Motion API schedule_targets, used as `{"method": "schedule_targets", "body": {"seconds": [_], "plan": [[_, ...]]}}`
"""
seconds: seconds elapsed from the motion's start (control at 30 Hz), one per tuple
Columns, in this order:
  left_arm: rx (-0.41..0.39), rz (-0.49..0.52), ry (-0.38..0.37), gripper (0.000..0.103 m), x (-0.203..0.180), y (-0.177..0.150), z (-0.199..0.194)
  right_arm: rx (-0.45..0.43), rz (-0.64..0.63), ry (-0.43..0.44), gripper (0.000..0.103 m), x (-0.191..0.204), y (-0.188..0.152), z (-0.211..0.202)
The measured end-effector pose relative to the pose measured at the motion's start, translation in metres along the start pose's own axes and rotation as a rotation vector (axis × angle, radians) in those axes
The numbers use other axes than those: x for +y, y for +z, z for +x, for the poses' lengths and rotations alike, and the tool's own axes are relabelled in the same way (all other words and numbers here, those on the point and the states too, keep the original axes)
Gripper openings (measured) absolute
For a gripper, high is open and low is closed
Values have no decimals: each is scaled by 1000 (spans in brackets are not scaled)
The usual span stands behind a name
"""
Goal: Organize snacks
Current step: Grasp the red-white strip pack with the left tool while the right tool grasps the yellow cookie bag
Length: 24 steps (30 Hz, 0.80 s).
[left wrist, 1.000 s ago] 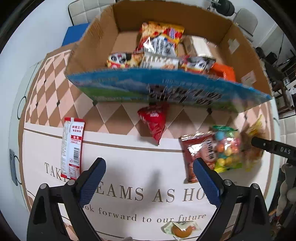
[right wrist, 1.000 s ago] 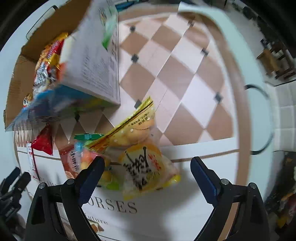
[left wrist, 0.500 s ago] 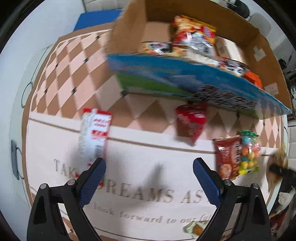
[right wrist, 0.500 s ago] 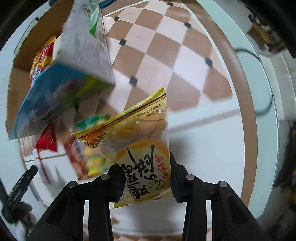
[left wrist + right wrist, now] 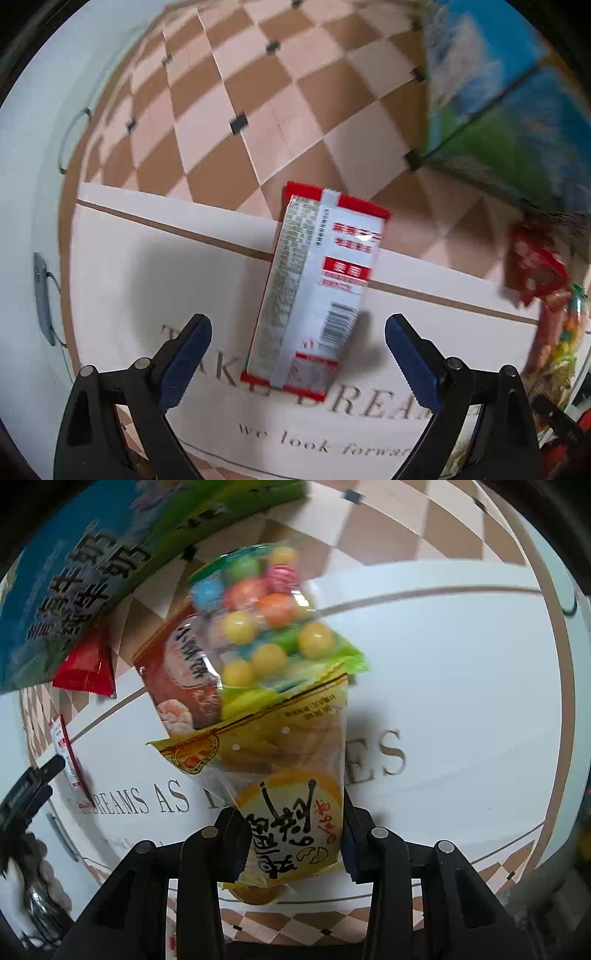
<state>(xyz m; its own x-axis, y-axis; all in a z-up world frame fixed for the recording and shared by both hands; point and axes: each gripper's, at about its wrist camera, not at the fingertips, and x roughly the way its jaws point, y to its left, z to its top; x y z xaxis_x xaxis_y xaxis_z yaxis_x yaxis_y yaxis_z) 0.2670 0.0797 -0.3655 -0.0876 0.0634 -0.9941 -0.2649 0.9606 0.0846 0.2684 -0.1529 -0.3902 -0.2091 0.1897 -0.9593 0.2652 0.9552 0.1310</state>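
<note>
My left gripper [image 5: 297,360] is open, its jaws on either side of the near end of a long red-and-white snack packet [image 5: 317,288] lying flat on the tablecloth. My right gripper [image 5: 291,843] is shut on a yellow biscuit bag [image 5: 284,786] and holds it above the table. Beyond it lie a clear bag of coloured candy balls [image 5: 273,620], a brown-red snack bag [image 5: 184,675] and a small red packet [image 5: 86,666]. The blue-and-green cardboard box [image 5: 74,579] stands behind them; it also shows in the left wrist view [image 5: 509,99].
The tablecloth [image 5: 184,266] has a white printed panel and a brown checked border. The small red packet [image 5: 535,266] and the candy bags [image 5: 561,339] lie at the right edge of the left wrist view. The left gripper shows in the right wrist view [image 5: 29,790].
My left gripper moved left and closer, so the red-and-white packet now lies between its jaws. My right gripper closed on the yellow biscuit bag and lifted it.
</note>
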Motion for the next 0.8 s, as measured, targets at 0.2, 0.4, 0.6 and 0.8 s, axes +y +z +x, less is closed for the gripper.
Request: {"method": "schedule_targets", "body": {"seconds": [0.2,0.4,0.6,0.8], "plan": [[1,16,-95,81,0,1,14,13,-24,-35,43,12,1,1],[1,51,-102,52,-19,-20,3,56,-10,-38,53,8,8,3],[14,80,-124,49,-34,-57,4,33,-17,-30,53,2,6,-6],[33,147,-148,49,-63,-107,-1,31,-24,-20,54,-8,-1,-12]]}}
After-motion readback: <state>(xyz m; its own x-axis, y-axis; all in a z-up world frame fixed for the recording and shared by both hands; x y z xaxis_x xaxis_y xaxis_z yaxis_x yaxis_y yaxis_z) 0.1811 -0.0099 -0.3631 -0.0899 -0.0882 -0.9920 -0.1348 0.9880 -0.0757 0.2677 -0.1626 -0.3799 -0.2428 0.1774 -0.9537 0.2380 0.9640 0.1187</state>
